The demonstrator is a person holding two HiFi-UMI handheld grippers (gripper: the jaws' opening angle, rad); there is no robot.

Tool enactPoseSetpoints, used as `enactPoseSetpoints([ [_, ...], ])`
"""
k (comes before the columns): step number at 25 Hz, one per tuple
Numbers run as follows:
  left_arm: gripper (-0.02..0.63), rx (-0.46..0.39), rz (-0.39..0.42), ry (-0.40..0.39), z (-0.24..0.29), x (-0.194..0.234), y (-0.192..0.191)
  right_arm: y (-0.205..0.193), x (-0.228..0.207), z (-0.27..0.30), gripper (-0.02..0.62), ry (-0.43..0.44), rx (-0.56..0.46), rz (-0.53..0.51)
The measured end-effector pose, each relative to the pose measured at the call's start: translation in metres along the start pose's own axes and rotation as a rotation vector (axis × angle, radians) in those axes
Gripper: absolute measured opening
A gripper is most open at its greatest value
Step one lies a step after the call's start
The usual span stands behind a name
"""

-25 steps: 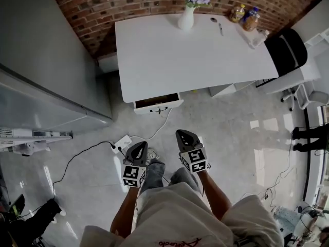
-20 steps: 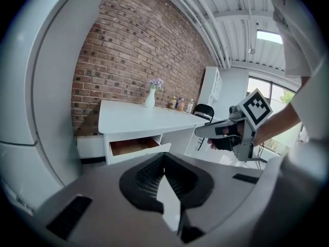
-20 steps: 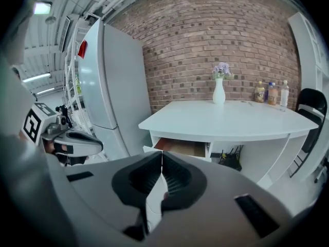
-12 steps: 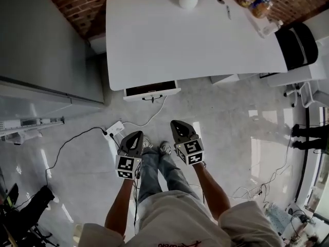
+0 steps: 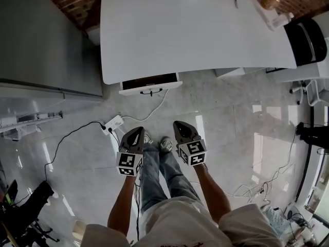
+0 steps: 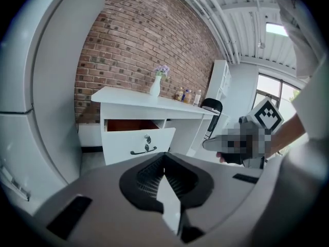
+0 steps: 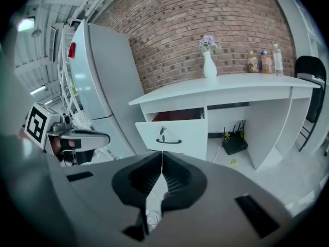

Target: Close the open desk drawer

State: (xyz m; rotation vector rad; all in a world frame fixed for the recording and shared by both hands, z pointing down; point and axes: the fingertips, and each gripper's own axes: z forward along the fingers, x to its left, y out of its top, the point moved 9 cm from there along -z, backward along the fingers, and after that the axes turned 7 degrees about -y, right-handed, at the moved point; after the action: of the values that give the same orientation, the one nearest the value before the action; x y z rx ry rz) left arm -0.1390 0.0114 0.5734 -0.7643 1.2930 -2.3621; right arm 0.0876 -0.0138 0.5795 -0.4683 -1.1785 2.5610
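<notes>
The white desk (image 5: 195,35) stands against the brick wall, and its left drawer (image 5: 150,85) is pulled out, with a dark handle and a key on its front (image 7: 172,136) (image 6: 138,144). Both grippers hang well short of it, above the floor in front of the person's legs. My left gripper (image 5: 135,134) is shut and empty. My right gripper (image 5: 183,125) is shut and empty too. Each points at the drawer from a distance.
A grey refrigerator (image 5: 46,40) stands left of the desk. A power strip (image 5: 113,123) with cables lies on the floor between me and the drawer. A vase (image 7: 209,65), bottles (image 7: 263,62) and a black chair (image 5: 308,40) sit at the desk's far and right side. A router (image 7: 235,144) is under the desk.
The view has moved closer to the desk, which now fills more of the top of the head view. Both grippers stay shut, side by side, and have sunk lower.
</notes>
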Motion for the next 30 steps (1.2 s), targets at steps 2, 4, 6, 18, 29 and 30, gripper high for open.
enactPoseSetpoints([
  [2,0.012,-0.003,-0.006,0.002,0.006,0.004,-0.007,-0.007,-0.001,0.005,0.018,-0.004,-0.006,0.025],
  [4,0.012,-0.006,-0.012,0.006,0.013,0.008,-0.013,-0.013,-0.004,0.010,0.017,-0.009,-0.014,0.048],
  [6,0.012,-0.007,-0.023,0.012,0.018,0.011,-0.021,-0.022,-0.005,0.014,0.018,-0.014,-0.015,0.071],
  [18,0.012,-0.044,-0.147,0.001,0.034,0.040,-0.053,-0.068,-0.011,0.051,0.018,0.005,0.050,0.251],
  [29,0.171,-0.558,-0.859,-0.263,0.058,0.083,-0.063,-0.086,-0.044,0.090,0.124,0.373,-0.159,1.172],
  [30,0.192,-0.558,-0.868,-0.268,0.061,0.085,-0.064,-0.087,-0.046,0.094,0.160,0.374,-0.154,1.169],
])
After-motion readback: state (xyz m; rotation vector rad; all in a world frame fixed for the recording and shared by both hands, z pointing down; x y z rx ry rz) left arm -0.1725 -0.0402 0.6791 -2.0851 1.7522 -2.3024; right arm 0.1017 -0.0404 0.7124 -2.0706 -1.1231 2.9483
